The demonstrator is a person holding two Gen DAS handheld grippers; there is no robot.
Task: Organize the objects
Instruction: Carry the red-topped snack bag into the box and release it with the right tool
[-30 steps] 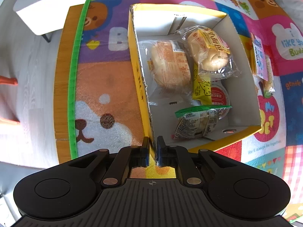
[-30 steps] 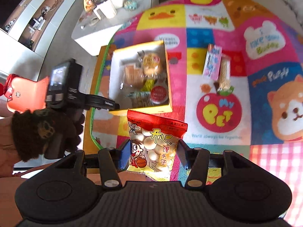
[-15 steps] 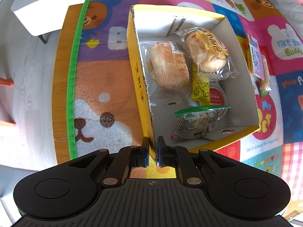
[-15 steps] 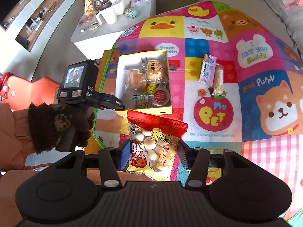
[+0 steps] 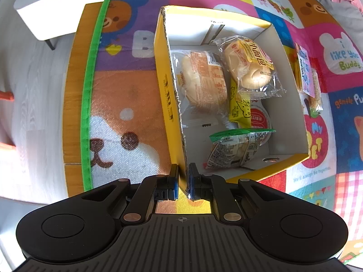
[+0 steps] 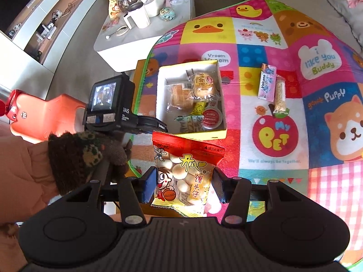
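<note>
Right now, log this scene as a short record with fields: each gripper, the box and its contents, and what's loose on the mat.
left gripper: shut on the near corner wall of the yellow cardboard box
right gripper: shut on a red snack bag, held above the mat
box contents: two wrapped buns, yellow cheese snack, red-lidded cup, green-edged packet
loose on play mat: Volcano packet, sesame bar
</note>
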